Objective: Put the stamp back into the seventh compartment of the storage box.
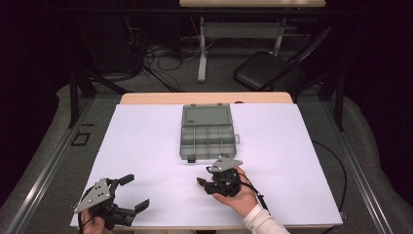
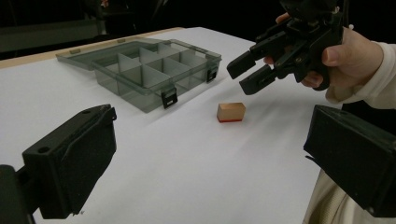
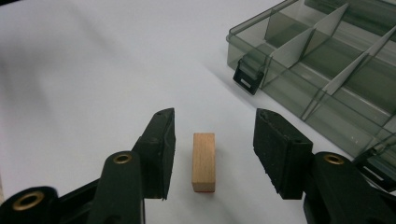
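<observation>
Left gripper sits at the near left corner of the white table sheet in the high view, resting low; its jaws stand wide apart with nothing between them. In the left gripper view the same two black jaws frame a bare stretch of sheet.

Wooden block: small, rectangular, longer than wide, pale beech-coloured with fine grain on top. The left gripper view shows it lying flat on the sheet with a thin red strip along its bottom edge. It lies just in front of the organizer box, apart from it, near the box's front left latch.

Right gripper: jaws half spread, straddling the block, one pad on each long side. A clear gap shows on both sides, so the pads are not touching the wood. From the left gripper view this gripper hangs tilted down above the block, held in a hand with a light sleeve.

Organizer box: smoky grey translucent plastic, lid folded open away from the person, white dividers forming compartments, all of those in sight bare.
</observation>
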`<state>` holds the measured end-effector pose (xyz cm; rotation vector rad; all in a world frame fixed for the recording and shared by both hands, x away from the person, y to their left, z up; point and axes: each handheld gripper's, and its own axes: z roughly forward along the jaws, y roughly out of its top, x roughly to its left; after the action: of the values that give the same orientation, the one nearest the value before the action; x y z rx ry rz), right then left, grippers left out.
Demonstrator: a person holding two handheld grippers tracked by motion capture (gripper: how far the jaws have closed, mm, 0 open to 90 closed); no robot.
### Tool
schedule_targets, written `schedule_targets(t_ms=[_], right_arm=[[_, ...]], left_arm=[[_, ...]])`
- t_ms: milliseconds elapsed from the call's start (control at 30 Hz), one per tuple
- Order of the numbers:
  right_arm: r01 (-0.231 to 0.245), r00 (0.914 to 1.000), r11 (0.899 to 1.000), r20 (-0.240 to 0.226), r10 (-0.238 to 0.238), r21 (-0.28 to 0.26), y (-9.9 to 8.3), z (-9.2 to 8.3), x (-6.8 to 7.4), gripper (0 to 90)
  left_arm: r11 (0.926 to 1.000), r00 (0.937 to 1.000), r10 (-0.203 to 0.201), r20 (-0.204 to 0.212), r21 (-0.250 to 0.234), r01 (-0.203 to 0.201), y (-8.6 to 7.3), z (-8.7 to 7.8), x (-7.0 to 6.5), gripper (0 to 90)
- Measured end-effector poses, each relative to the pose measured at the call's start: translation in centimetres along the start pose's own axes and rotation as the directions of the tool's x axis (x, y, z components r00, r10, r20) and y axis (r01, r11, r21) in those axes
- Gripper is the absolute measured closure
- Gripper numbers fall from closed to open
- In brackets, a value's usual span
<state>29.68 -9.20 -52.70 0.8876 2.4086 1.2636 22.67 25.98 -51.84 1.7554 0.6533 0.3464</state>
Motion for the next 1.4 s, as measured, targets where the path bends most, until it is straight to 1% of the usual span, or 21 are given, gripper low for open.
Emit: schedule_targets(t_ms=[67,133,200,233,400,600,767,900,1000,1033,1133,1400], right_arm=[[0.013,0.9999,1.0,0.007,-0.013,0.012,-0.2,0.3,0.1,49.6],[0.024,0.9996,0.999,0.014,-0.025,0.041,-0.6,0.9,0.2,52.1],[0.024,0.9996,0.999,0.016,-0.024,0.046,-0.6,1.0,0.3,52.7],[0.022,0.9997,0.999,0.008,-0.023,0.05,-0.7,1.1,0.3,53.1],[0.033,0.9994,0.997,0.008,-0.033,0.068,-1.0,2.0,0.4,55.3],[0.031,0.9995,0.997,0.009,-0.031,0.077,-1.2,2.6,0.4,58.2],[0.023,0.9997,0.997,0.01,-0.024,0.079,-1.3,2.8,0.3,59.8],[0.031,0.9994,0.996,0.012,-0.033,0.089,-1.4,3.0,0.3,60.6],[0.027,0.9995,0.995,0.013,-0.028,0.095,-1.5,3.2,0.3,63.2],[0.027,0.9995,0.995,0.014,-0.029,0.098,-1.6,3.2,0.3,64.0],[0.033,0.9994,0.994,0.011,-0.034,0.107,-1.7,3.3,0.2,65.8],[0.039,0.9992,0.993,-0.001,-0.039,0.109,-1.8,3.4,0.2,69.7]], left_arm=[[1.0,1.0,-0.002,0.0,0.0,0.002,0.0,0.0,0.0,2.1],[1.0,1.0,0.002,0.007,0.009,-0.002,0.0,-0.1,0.1,2.1],[1.0,1.0,0.0,0.0,0.001,0.0,0.0,0.0,0.0,2.0],[1.0,1.0,-0.001,0.003,0.006,0.001,0.0,-0.1,0.1,2.1],[1.0,1.0,0.005,0.001,0.0,-0.005,0.0,0.0,0.1,2.1],[1.0,1.0,0.002,0.001,0.0,-0.002,0.0,-0.1,0.1,2.1],[1.0,1.0,0.0,0.0,0.002,0.0,0.0,-0.1,0.1,2.1],[1.0,1.0,0.001,0.001,-0.001,-0.001,0.0,-0.1,0.1,2.1],[1.0,1.0,0.003,0.0,0.004,-0.003,0.0,-0.1,0.1,2.1],[1.0,1.0,-0.002,0.001,0.002,0.002,0.0,-0.1,0.1,2.1],[1.0,1.0,-0.002,0.0,0.006,0.002,0.0,-0.1,0.1,2.1],[1.0,1.0,-0.001,0.0,0.007,0.001,0.0,-0.1,0.1,2.1]])
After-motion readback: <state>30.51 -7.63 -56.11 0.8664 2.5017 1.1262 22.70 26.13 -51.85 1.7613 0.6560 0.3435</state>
